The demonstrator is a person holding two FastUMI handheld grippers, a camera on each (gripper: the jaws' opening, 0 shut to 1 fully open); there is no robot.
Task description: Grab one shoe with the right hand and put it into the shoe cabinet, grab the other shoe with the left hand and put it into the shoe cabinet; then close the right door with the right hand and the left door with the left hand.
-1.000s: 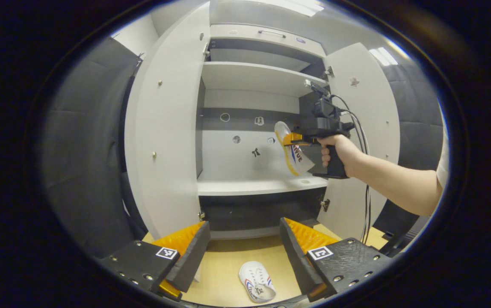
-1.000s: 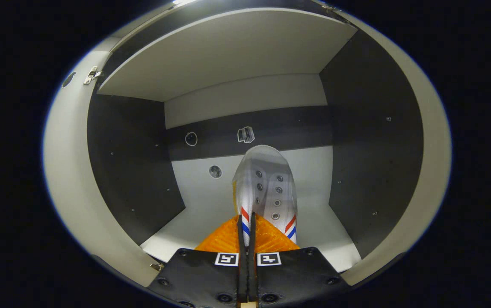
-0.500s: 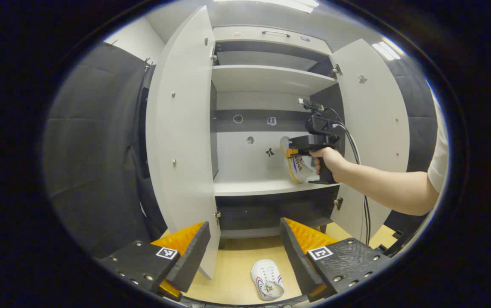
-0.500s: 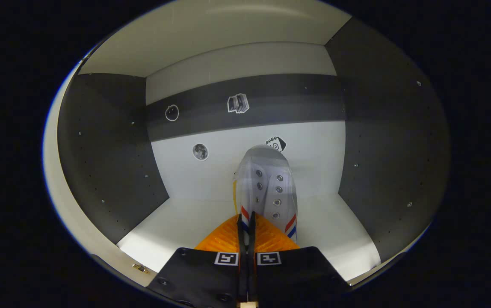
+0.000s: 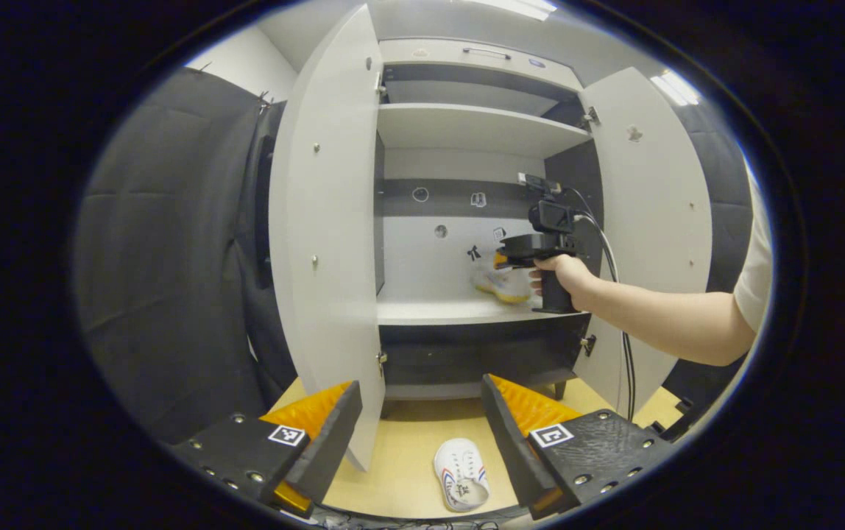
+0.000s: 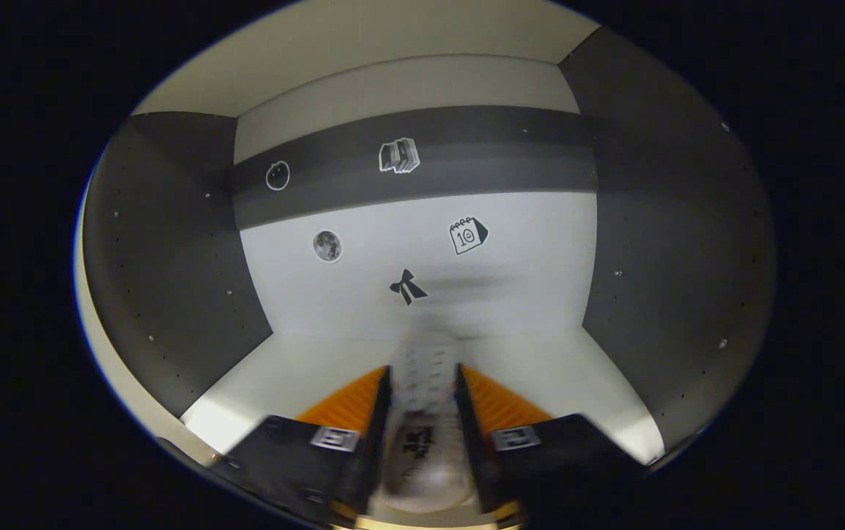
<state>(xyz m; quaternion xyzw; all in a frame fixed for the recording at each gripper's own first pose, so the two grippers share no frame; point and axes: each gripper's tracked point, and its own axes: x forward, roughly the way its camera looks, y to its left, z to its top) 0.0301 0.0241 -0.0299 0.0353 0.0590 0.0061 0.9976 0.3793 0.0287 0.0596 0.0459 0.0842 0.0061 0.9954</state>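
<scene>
In the right gripper view my right gripper (image 6: 422,370) stands open inside the shoe cabinet, low over the middle shelf (image 6: 283,375). A white shoe (image 6: 422,434) with red and blue stripes lies blurred between its parted fingers. In the left gripper view that shoe (image 5: 500,283) rests on the shelf (image 5: 430,311) just under the right gripper (image 5: 500,260), held by a hand. The other white shoe (image 5: 461,475) lies on the wooden floor in front of the cabinet. Above it my left gripper (image 5: 419,434) hangs open with nothing in it.
Both cabinet doors stand open: the left door (image 5: 327,221) swings out toward me and the right door (image 5: 651,221) is behind the person's forearm (image 5: 658,324). Cables (image 5: 625,361) hang from the right gripper. An upper shelf (image 5: 467,125) sits above. Black cloth wall at left.
The right gripper's fingers have parted and the shoe has dropped from a tilted hold onto the shelf. The right gripper went deeper and lower into the cabinet. The left view shifted slightly.
</scene>
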